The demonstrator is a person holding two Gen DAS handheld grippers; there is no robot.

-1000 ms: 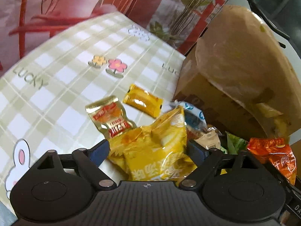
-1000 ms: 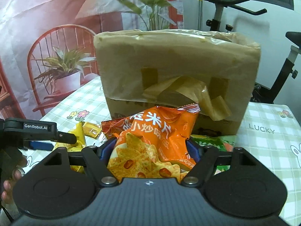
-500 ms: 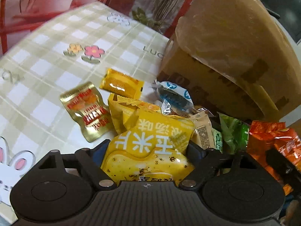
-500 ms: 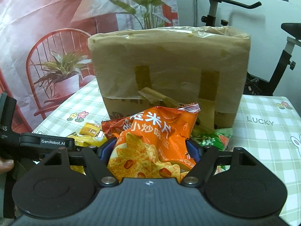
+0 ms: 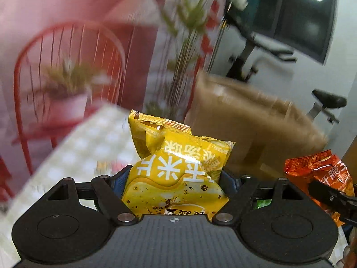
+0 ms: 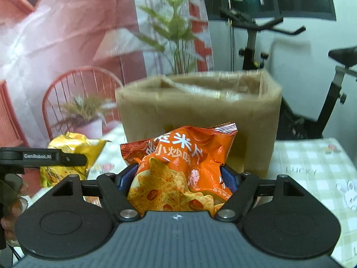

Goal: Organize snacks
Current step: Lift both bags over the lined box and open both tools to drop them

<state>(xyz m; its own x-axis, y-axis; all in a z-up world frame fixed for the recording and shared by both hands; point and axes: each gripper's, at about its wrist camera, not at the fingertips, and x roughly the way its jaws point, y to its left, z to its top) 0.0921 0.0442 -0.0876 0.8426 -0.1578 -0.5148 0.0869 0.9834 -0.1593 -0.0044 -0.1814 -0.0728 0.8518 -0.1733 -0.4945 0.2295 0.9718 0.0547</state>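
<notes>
My left gripper (image 5: 176, 181) is shut on a yellow chip bag (image 5: 178, 169) and holds it up in the air, to the left of the brown cardboard box (image 5: 252, 129). My right gripper (image 6: 178, 176) is shut on an orange chip bag (image 6: 178, 163) and holds it up in front of the open-topped box (image 6: 200, 107). The yellow bag (image 6: 67, 156) and the left gripper show at the left of the right wrist view. The orange bag (image 5: 319, 174) shows at the right of the left wrist view.
The table has a green-and-white checked cloth (image 6: 312, 167) around the box. A backdrop printed with a red chair (image 6: 78, 93) and plants hangs behind. An exercise bike (image 6: 256, 44) stands behind the box. The left wrist view is motion-blurred.
Both grippers have risen with their bags. The left one lifted the yellow bag off the snack pile and tilted up, so the pile is out of view. The box top now shows.
</notes>
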